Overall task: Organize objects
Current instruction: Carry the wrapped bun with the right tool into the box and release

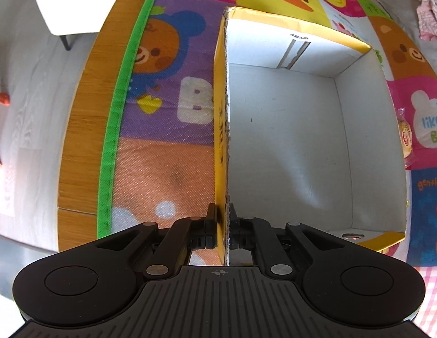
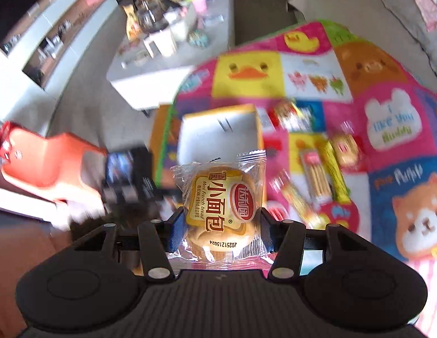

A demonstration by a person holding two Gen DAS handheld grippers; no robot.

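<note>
Ahead of the left wrist camera, left gripper (image 1: 223, 219) is clamped on the near wall of the stiff, empty cardboard box (image 1: 288, 140). On the right wrist view, right gripper (image 2: 222, 225) pinches a light, soft, crushable bread packet (image 2: 218, 205) across its middle, above the mat.

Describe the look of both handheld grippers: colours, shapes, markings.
Both are matte black. The left gripper has a ribbed centre plate with a small crosshair mark, two round disc-topped lobes, silver pivot pins and black fingers. The right gripper matches, but its fingers carry blue ribbed pads. No cables or sleeves show.
</note>
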